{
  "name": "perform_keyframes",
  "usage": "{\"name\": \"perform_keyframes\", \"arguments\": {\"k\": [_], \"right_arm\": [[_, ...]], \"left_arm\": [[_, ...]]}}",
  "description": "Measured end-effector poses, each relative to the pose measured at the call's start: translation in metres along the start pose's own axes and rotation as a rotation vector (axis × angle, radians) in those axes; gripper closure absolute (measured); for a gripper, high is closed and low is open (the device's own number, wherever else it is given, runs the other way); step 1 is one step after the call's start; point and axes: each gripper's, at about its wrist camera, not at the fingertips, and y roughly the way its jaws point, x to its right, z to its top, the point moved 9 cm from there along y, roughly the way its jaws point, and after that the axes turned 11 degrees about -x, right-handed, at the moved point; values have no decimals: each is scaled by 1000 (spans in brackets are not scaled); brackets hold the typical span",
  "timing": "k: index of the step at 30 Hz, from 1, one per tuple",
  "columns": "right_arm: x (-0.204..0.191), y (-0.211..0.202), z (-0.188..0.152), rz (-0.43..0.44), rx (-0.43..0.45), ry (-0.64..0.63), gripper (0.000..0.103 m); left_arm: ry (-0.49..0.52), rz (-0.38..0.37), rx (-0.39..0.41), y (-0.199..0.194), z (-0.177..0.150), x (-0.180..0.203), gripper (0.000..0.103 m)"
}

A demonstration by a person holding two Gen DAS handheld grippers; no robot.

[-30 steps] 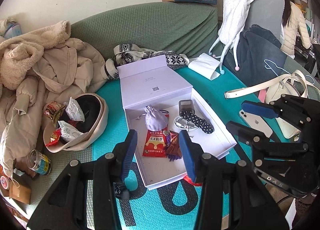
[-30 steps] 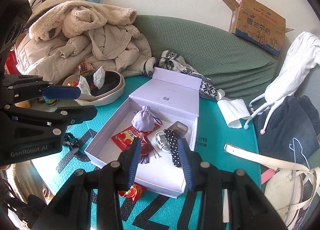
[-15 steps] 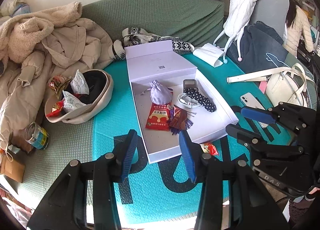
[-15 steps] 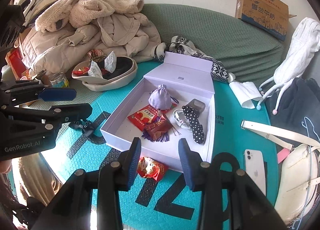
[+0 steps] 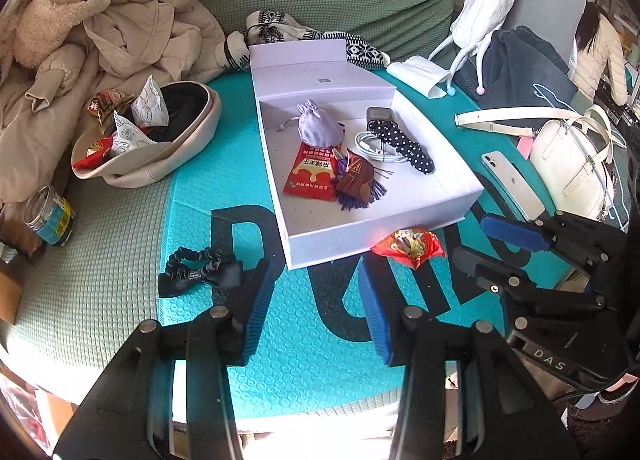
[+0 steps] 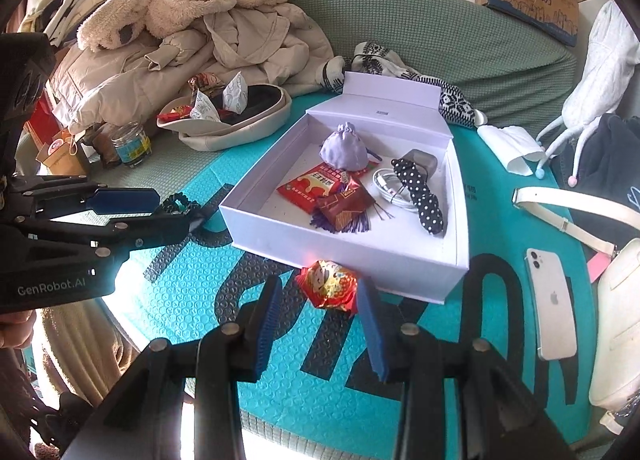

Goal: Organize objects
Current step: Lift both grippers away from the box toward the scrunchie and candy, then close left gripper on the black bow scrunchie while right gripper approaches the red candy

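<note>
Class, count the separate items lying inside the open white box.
6, all inside the white box: lilac pouch at the back, red snack packet, brown tasselled wrapper, coiled white cable, polka-dot tie, grey case. Smaller items may be hidden underneath.

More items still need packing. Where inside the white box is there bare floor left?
The white box has bare floor along its near wall, in front of the red snack packet and tassel. Crowded: the middle and back, with purple pouch, cable and polka-dot tie.

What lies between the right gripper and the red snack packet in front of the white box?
Only bare teal mat, per the right wrist view; right gripper is open just short of the red snack packet.
</note>
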Motion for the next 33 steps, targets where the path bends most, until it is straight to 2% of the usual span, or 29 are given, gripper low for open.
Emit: {"name": "perform_keyframes", "arguments": {"k": [6,8,12,16,21,25,33], "right_arm": [[0,13,-15,5,-23,30,64],[1,17,-19,12,-33,46,57],[1,24,-27,21,-41,61,55],[3,33,-31,15,-51,80,50],[7,47,-28,-18,-69,83,43],[13,59,-24,-47,-80,95,33],[17,75,-13,-39,-81,105,33]], "left_arm": [[-9,5,-12,10,-12,-6,61],[-19,1,-18,13,-16,-9,61],[-50,-13,-30,22,-23,-16,52],[-91,-34,-32,30,-29,-26,47],[-139,-25,-62,44,-36,-43,46],[-187,-12,-72,55,-38,-63,46],[-235,-1,-77,76,-26,-94,46]]}}
